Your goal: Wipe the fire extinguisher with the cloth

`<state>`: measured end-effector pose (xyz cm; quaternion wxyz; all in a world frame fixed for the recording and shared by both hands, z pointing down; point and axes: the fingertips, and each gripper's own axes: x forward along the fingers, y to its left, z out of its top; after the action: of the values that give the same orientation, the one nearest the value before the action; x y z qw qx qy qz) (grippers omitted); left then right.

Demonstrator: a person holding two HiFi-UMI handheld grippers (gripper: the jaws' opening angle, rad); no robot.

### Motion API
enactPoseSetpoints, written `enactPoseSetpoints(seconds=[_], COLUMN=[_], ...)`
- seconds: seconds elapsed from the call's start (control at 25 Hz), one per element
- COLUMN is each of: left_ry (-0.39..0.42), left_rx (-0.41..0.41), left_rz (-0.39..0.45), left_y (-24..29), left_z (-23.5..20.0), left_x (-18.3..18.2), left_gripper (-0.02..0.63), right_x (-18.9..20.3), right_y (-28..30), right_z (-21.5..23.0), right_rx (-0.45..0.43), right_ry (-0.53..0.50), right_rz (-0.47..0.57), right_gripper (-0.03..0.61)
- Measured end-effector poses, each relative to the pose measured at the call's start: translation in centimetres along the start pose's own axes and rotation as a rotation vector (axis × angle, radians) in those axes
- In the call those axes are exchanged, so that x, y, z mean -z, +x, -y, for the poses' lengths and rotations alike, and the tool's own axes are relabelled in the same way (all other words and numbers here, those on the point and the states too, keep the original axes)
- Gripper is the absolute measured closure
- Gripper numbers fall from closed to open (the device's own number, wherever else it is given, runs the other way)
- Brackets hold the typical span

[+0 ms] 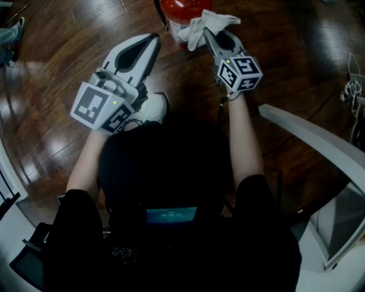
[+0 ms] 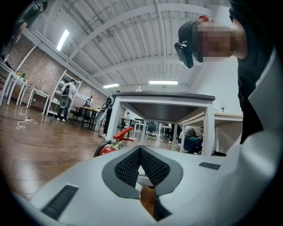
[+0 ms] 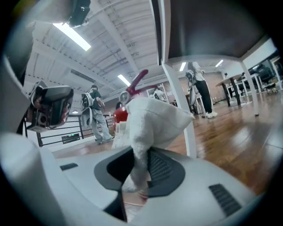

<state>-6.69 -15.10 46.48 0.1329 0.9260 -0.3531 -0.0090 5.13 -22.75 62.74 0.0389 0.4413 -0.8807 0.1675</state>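
Observation:
The red fire extinguisher [image 1: 181, 12] stands on the wooden floor at the top of the head view, partly cut off by the frame edge. My right gripper [image 1: 212, 35] is shut on a white cloth [image 1: 209, 24], which is bunched against the extinguisher's side. In the right gripper view the cloth [image 3: 152, 118] fills the space ahead of the right gripper [image 3: 140, 155], with the extinguisher [image 3: 120, 114] behind it. My left gripper [image 1: 153, 41] is shut and holds nothing, just left of the extinguisher. The left gripper view shows the left gripper [image 2: 139, 150] with jaws closed and the extinguisher [image 2: 107, 148] low ahead.
A white table [image 2: 162, 98] stands beyond the extinguisher. A white curved frame [image 1: 311, 140] runs along the right. The person's white shoe [image 1: 154, 107] is under the left gripper. A cable [image 2: 23, 122] lies on the floor at far left, and people stand in the background.

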Motion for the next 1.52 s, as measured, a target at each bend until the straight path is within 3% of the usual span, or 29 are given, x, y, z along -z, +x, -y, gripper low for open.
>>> enactPoseSetpoints(seconds=[0.44,0.72,1.04,1.24,1.52], left_ry=[-0.003,-0.004,-0.001,-0.004,0.028], left_rx=[-0.022,-0.028,-0.029,-0.033,-0.043], left_rz=[0.015,0.012,0.014,0.020,0.006], left_y=[-0.6,-0.9,-1.1,-1.0,-1.3], left_z=[-0.4,-0.6,-0.3,-0.3,-0.1], left_x=[-0.3,-0.2,-0.3,-0.3,-0.4], left_gripper=[0.615,0.615,0.615,0.615,0.615], right_x=[10.3,13.0,13.3,10.0,-1.0], right_y=[2.4,3.1,3.0,1.4,-1.9], right_z=[3.2,4.2,4.3,3.8,2.1], right_rx=[0.071,0.098,0.109,0.107,0.070], right_ry=[0.082,0.096,0.092,0.077,-0.002], right_rz=[-0.199,-0.262,-0.281,-0.198,0.041], right_gripper=[0.482,0.482,0.482,0.482,0.482])
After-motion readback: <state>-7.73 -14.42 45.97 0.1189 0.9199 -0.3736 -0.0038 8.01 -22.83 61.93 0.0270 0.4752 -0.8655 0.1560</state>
